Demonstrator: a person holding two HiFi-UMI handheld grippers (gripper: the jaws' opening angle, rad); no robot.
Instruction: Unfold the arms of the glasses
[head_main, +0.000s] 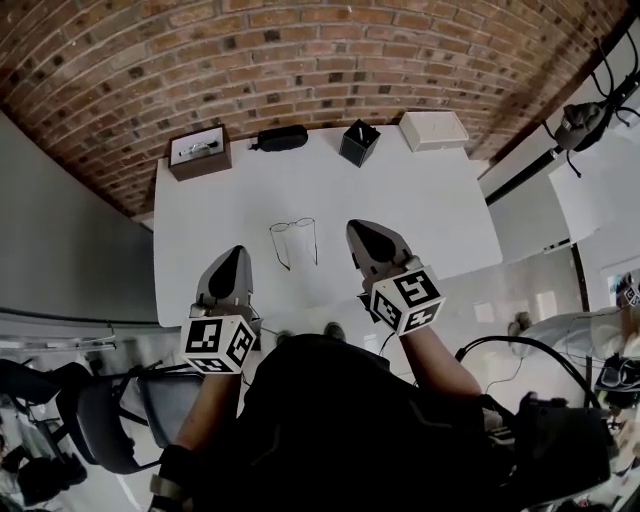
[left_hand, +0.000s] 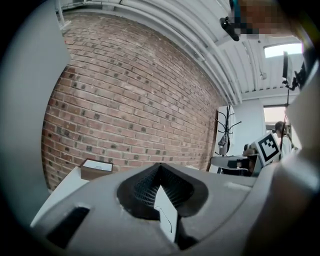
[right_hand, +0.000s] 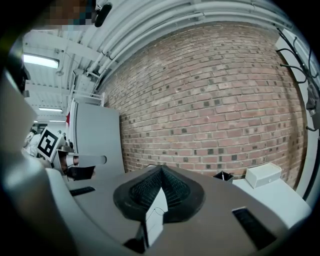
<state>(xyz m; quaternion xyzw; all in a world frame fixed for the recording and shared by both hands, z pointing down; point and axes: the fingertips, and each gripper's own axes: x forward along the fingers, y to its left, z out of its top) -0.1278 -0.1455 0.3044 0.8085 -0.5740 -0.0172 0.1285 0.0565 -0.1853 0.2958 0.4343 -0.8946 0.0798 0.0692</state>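
Grippers both closed together and empty: left gripper (head_main: 238, 252) and right gripper (head_main: 362, 230) hover over the near edge of the table (head_main: 430, 215). Glasses (head_main: 293, 240) lie on it between them, neither gripper clearly nearer, front crosswise, arms apparently already open toward the person. Case (head_main: 281, 137), cup (head_main: 358, 142) and two boxes (head_main: 199, 152) stand well beyond; nothing obstructs.
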